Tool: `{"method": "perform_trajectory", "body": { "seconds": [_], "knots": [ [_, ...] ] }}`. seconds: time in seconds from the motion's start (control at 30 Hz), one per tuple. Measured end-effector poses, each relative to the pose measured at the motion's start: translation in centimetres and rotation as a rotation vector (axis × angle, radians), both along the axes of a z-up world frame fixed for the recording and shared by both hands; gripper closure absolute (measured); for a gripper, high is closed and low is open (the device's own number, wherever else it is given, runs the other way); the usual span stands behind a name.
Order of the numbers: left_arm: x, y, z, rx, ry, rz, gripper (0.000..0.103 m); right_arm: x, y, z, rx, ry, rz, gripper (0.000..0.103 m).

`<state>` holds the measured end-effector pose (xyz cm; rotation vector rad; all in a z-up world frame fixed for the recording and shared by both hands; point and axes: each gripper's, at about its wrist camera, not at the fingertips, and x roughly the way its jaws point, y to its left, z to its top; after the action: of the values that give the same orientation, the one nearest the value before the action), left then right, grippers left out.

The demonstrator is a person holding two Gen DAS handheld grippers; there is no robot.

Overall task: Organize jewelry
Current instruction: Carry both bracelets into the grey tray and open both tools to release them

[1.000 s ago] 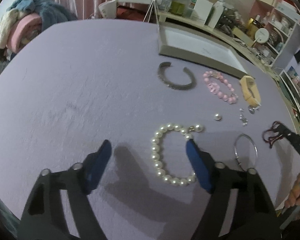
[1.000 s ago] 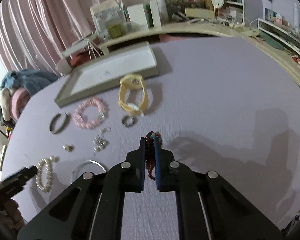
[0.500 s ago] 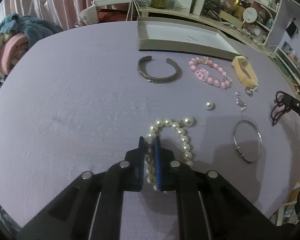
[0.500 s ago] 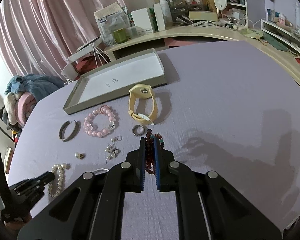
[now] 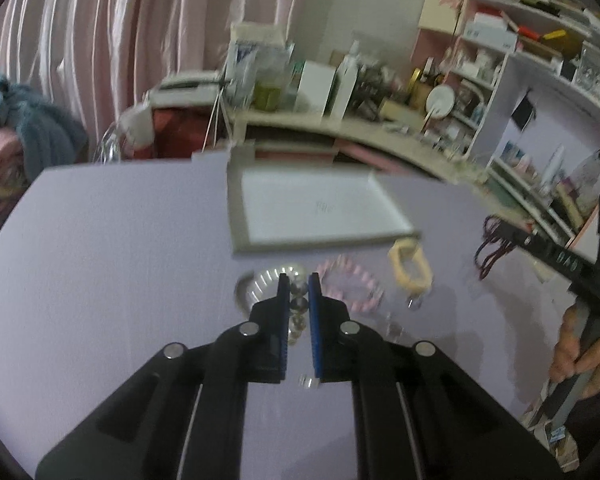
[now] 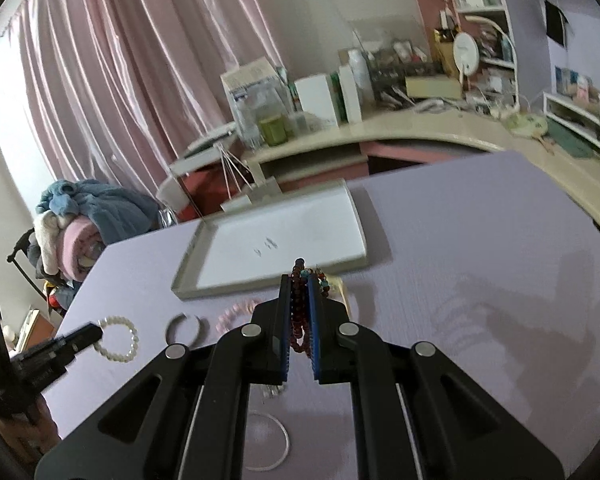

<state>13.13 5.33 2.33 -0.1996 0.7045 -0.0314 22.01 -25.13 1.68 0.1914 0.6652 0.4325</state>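
Jewelry lies scattered on the lilac cloth-covered table (image 6: 480,240) before a shallow grey tray with white lining (image 6: 284,240). Left gripper (image 5: 299,292), wide a second ago, now pinches the white pearl bracelet (image 6: 118,338), lifted. Right gripper (image 6: 300,300) clamps a dark red bead bracelet (image 6: 298,312). Table's right side is bare.

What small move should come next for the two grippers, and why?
Probably carry both forward over the tray. The left gripper is shut on the pearl bracelet, the right gripper on the dark red bead bracelet; both hang clear of the purple table, and the tray lies just ahead.
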Motion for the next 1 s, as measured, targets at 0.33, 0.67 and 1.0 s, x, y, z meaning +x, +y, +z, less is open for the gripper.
{"method": "perform_trajectory", "body": {
  "seconds": [0.33, 0.67, 1.0],
  "knots": [
    [6.4, 0.2, 3.8, -0.014, -0.054, -0.030, 0.094, 4.6, 1.9, 2.2, 0.004, -0.029, 0.060, 0.095],
    [15.5, 1.5, 3.7, -0.020, -0.024, -0.030, 0.094, 13.3, 5.4, 1.1, 0.017, 0.029, 0.081, 0.095],
    [22.7, 2.5, -0.2, -0.007, 0.055, -0.029, 0.094, 20.8, 9.0, -3.7, -0.052, 0.135, 0.084, 0.093]
  ]
}}
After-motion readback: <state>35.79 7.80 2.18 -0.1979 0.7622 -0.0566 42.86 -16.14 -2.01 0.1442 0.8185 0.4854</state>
